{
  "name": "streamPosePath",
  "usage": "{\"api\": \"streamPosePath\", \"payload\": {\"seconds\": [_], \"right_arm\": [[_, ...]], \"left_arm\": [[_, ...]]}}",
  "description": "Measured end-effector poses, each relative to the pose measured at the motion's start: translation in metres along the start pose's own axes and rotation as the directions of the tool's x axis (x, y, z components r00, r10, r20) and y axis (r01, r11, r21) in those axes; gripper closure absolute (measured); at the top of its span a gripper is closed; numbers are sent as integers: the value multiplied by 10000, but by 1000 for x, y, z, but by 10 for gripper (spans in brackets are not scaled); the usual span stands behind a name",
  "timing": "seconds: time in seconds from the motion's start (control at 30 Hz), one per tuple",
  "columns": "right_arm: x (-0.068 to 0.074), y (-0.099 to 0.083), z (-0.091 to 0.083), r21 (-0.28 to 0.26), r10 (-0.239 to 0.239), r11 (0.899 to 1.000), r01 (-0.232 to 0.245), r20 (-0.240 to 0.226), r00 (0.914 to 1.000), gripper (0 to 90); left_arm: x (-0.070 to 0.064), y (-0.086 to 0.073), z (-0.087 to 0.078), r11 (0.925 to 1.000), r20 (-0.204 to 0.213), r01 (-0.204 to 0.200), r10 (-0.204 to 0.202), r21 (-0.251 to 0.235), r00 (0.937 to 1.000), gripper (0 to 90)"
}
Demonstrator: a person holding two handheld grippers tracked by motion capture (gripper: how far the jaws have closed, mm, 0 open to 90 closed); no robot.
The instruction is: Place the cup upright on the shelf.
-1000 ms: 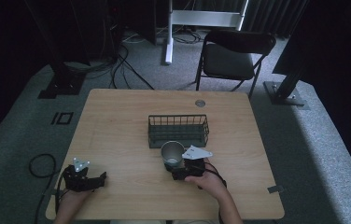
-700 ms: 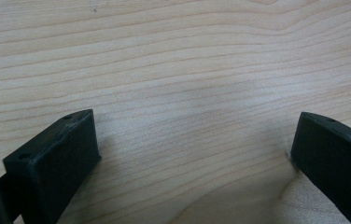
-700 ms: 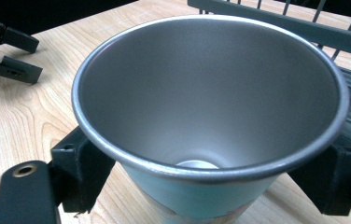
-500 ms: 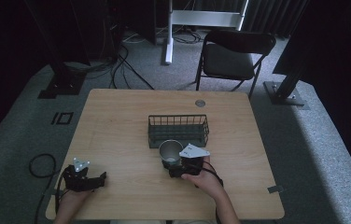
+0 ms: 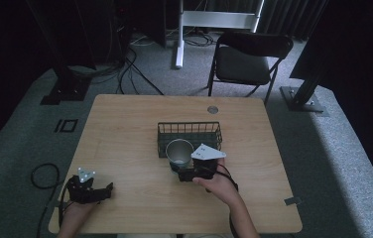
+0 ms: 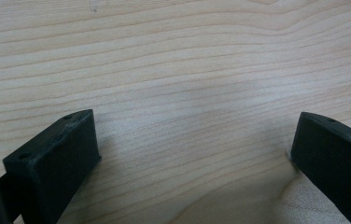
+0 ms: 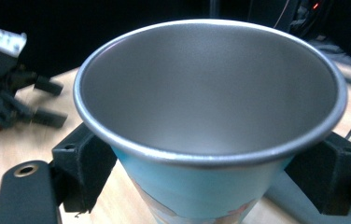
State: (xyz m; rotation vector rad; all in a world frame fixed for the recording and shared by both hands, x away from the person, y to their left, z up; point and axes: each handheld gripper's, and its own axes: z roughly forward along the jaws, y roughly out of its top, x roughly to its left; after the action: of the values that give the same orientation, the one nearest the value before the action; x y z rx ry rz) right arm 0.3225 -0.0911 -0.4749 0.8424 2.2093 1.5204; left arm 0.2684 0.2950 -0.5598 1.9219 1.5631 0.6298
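Note:
A metal cup (image 5: pixel 178 151) with a light-blue outer wall stands just in front of a black wire basket (image 5: pixel 189 127) near the table's middle. My right gripper (image 5: pixel 179 168) is shut on it from the near side. In the right gripper view the cup (image 7: pixel 211 116) looms close and empty, with a black jaw pressed against each side of its wall and my right gripper (image 7: pixel 206 186) low around it. My left gripper (image 5: pixel 108 190) rests at the table's front left, open. In the left gripper view my left gripper (image 6: pixel 194 154) has only bare wood between its spread jaws.
The wooden table (image 5: pixel 125 129) has a round grommet (image 5: pixel 212 109) near its far edge. A dark folding chair (image 5: pixel 246 62) stands behind the table. Cables lie on the grey floor (image 5: pixel 43 173) at the left. The other hand's gripper (image 7: pixel 15 98) shows far off.
My right gripper has carried the cup a little farther from the person, up against the basket's front. The left gripper has stayed where it was.

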Motion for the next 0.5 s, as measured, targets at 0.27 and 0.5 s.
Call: {"api": "streamPosePath", "payload": {"seconds": [0.27, 0.5], "right_arm": [[-6, 31, -4, -397, -18, 9992, 35, 417, 9991, 152], [-15, 49, -1, -641, 114, 9979, -46, 1063, 9943, 152]], "left_arm": [[0, 0, 0, 10000, 4, -28, 28, 24, 10000, 14], [0, 0, 0, 10000, -3, -25, 25, 10, 10000, 14]]}}
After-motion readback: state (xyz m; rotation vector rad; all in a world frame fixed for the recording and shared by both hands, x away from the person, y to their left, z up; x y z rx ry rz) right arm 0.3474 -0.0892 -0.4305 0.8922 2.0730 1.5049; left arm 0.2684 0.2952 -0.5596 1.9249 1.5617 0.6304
